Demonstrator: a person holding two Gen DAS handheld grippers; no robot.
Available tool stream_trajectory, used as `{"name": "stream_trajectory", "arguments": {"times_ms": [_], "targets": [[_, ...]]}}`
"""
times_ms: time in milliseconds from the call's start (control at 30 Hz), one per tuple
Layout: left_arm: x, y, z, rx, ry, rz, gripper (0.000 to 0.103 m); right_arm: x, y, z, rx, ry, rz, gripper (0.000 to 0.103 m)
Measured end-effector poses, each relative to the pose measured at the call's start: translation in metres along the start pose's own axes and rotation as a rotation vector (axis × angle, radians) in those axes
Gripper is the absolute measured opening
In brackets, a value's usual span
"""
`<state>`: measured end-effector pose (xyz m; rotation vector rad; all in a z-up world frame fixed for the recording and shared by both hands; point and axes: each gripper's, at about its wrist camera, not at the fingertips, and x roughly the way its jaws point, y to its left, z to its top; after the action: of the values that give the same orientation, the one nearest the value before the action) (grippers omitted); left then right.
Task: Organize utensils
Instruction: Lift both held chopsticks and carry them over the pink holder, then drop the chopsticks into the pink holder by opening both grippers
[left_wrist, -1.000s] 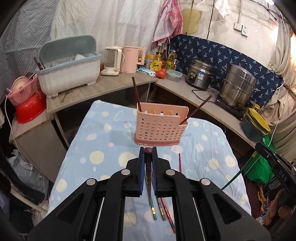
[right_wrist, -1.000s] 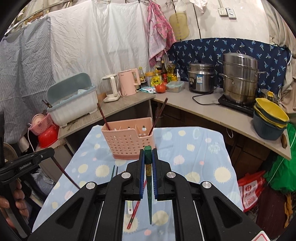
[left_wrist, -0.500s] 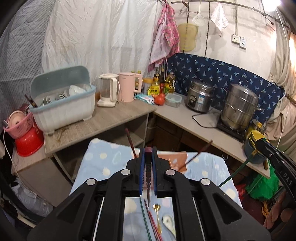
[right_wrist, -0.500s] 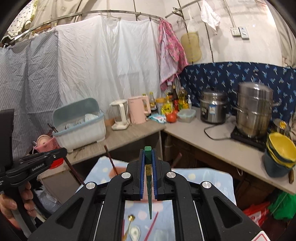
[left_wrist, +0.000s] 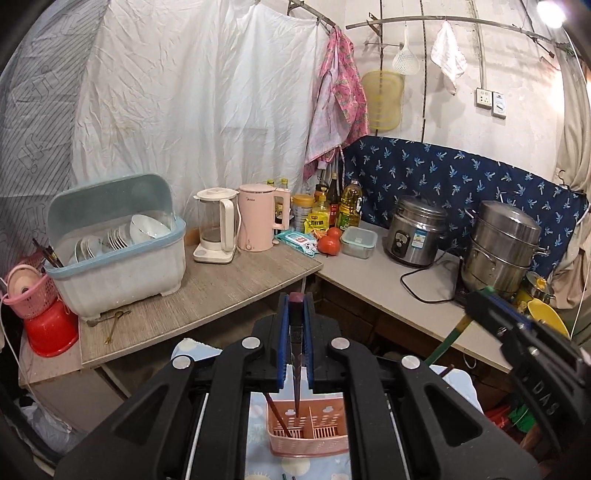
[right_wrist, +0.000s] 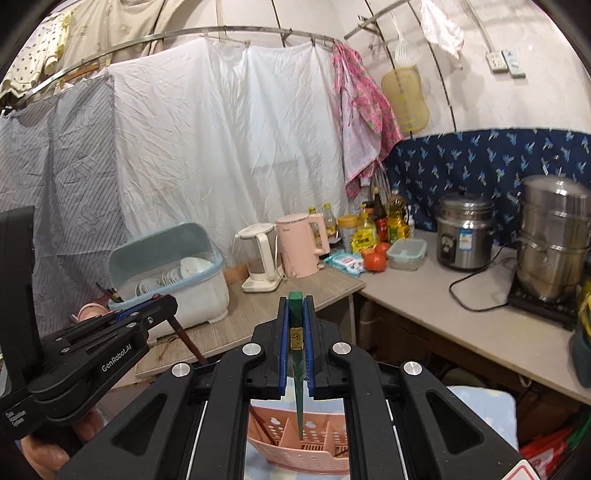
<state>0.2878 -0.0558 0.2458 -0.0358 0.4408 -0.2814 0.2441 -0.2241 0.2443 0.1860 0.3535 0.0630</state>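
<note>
The pink utensil caddy (left_wrist: 308, 430) sits at six o'clock in both wrist views, on the blue spotted cloth (left_wrist: 258, 424), its divided compartments open upward; one dark chopstick already leans in its left compartment. Directly over it, the left gripper (left_wrist: 295, 334) is clenched on a dark brown chopstick (left_wrist: 296, 369) whose tip hangs down toward the caddy's middle divider, and the right gripper (right_wrist: 295, 343) is clamped on a green chopstick (right_wrist: 298, 391) pointing down into the centre of the caddy. In the right wrist view the left gripper shows at nine o'clock, its brown stick slanting down; in the left wrist view the right one shows at three o'clock. To drop these cleanly, I would judge it best to bring each tip inside one compartment, clear of the divider, hold the stick near upright, and loosen the jaws only once the tip is below the rim. Beyond, at twelve o'clock, a wooden counter carries a dish rack (left_wrist: 118, 251) and kettles.
</note>
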Motion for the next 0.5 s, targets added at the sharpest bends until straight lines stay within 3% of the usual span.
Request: {"name": "stream_trajectory", "arguments": {"times_ms": [133, 233, 400, 500], "targets": [[0.025, 0.007, -0.021, -0.008, 0.039, 0.0, 0.007, 0.034, -0.006, -0.025, 0.016, 0.071, 0.008, 0.007], [0.044, 0.016, -0.043, -0.016, 0.091, 0.018, 0.007, 0.051, -0.014, -0.046, -0.003, 0.122, -0.032, 0.007], [0.063, 0.031, -0.069, -0.049, 0.155, 0.03, 0.008, 0.057, -0.03, -0.069, -0.013, 0.158, -0.086, 0.009], [0.067, 0.036, -0.08, -0.059, 0.178, 0.038, 0.009, 0.055, -0.041, -0.076, -0.018, 0.149, -0.137, 0.015]]}}
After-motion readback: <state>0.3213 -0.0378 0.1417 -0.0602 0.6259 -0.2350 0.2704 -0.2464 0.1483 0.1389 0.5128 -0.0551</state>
